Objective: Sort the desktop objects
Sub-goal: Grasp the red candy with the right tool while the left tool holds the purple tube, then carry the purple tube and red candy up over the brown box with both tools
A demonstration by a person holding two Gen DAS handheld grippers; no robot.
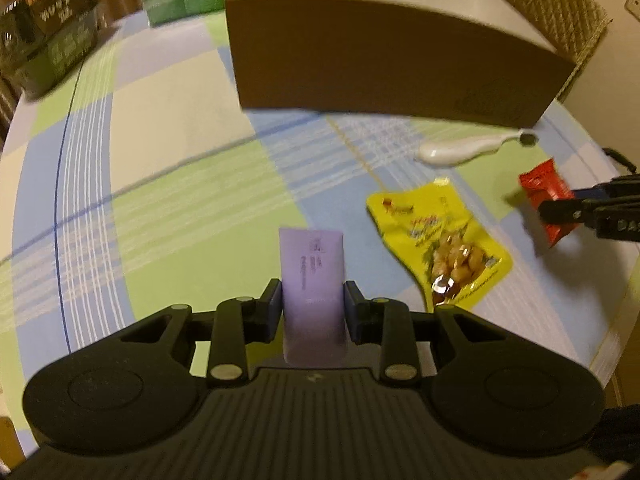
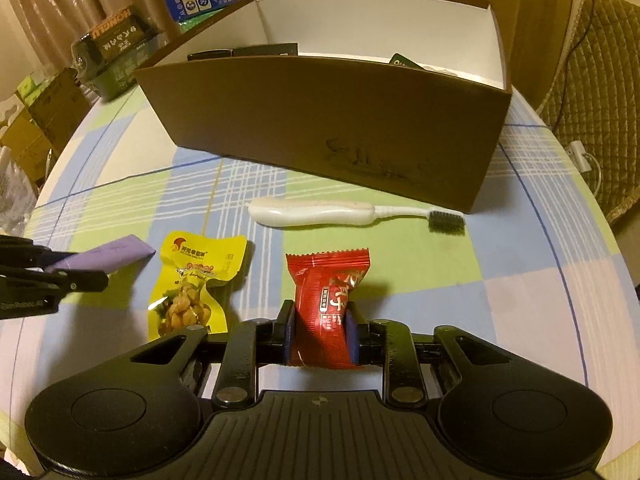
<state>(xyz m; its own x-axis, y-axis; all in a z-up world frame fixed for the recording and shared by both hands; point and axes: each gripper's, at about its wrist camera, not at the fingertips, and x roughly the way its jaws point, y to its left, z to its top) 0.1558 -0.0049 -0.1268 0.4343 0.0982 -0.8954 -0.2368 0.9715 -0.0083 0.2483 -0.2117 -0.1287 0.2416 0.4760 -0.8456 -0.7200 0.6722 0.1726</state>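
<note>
Both tools pointed level toward the brown box (image 2: 320, 120) at the worktop's (image 2: 520, 280) far edge. The left tool (image 1: 312, 304) was clenched on a purple tube (image 1: 312, 280), the right tool (image 2: 320, 332) on a red snack packet (image 2: 326, 300). Between them lay a yellow snack pouch (image 2: 192, 284), with a white toothbrush (image 2: 340, 214) just before the box.
</note>
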